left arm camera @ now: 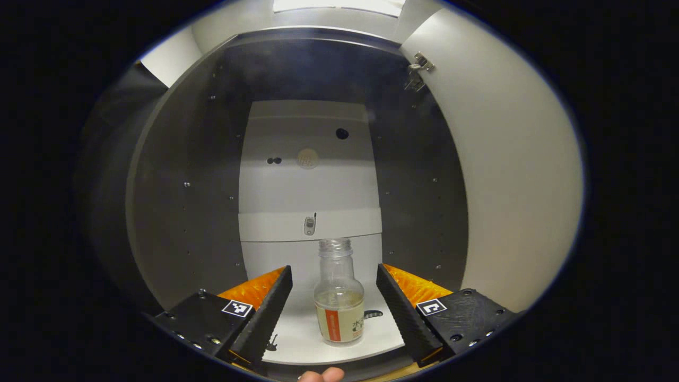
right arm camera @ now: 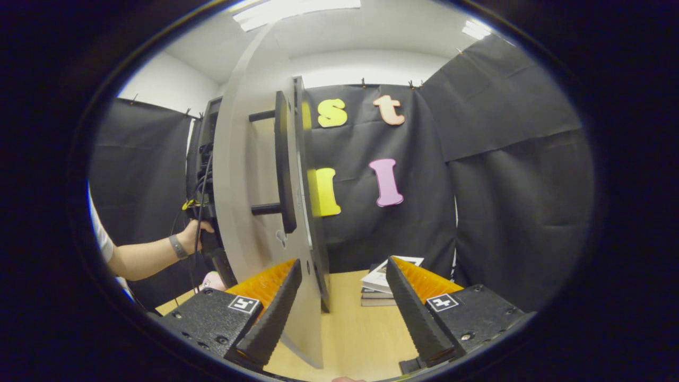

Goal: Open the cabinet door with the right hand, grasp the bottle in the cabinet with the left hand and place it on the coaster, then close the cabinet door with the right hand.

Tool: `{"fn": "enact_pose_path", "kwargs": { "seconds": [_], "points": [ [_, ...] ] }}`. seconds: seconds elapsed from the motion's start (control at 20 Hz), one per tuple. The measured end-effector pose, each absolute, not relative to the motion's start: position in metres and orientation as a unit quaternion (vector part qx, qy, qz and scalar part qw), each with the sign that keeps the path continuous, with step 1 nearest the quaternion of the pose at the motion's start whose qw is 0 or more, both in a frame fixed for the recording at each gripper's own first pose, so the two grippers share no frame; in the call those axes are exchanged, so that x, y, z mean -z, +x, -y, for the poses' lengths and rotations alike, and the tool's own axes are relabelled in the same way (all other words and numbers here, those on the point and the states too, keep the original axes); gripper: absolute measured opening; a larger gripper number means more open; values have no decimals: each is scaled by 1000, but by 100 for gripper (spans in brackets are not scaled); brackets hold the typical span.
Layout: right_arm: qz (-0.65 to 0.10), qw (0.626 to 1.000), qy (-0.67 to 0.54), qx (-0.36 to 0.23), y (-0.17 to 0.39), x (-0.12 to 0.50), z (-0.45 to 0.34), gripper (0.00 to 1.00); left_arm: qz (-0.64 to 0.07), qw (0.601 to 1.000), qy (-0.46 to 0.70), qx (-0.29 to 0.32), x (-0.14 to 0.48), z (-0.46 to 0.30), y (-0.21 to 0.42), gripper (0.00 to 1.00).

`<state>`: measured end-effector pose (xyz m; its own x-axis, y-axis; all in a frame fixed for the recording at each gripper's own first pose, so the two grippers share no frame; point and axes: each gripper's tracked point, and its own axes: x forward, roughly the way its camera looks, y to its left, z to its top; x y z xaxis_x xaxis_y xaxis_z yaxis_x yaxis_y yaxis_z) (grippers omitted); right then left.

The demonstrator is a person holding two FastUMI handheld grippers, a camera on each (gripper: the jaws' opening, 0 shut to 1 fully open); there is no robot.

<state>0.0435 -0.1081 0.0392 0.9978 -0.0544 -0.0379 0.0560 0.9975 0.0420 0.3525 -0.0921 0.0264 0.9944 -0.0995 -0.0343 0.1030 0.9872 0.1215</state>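
Reaching in w/ left gripper [left arm camera: 334, 297] spread wide, bottle [left arm camera: 339, 297] near shelf [left arm camera: 297, 339] front edge; looks light, slick, stiff, so grab the body. Right gripper [right arm camera: 344, 297] released.

Left gripper view: bottle [left arm camera: 339, 294] label print too small to read. Right gripper view: stacked books [right arm camera: 384, 284] partly hidden behind the right finger; door [right arm camera: 249, 212] lower edge cut off between the jaws.
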Motion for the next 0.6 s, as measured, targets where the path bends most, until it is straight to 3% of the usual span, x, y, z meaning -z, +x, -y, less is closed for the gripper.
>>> {"fn": "enact_pose_path", "kwargs": {
  "seconds": [0.35, 0.45, 0.55, 0.6],
  "points": [
    [-33, 999, 25, 33, 49, -30, 112, 99, -17, 998, 54, 41, -19, 85, 384, 100],
    [-33, 999, 21, 32, 50, -32, 112, 95, -12, 998, 50, 42, -22, 87, 387, 96],
    [-33, 999, 21, 32, 51, -30, 113, 99, -12, 997, 52, 47, -24, 90, 389, 96],
    [-33, 999, 22, 33, 51, -30, 114, 95, -13, 997, 55, 46, -24, 90, 391, 94]
  ]
}}
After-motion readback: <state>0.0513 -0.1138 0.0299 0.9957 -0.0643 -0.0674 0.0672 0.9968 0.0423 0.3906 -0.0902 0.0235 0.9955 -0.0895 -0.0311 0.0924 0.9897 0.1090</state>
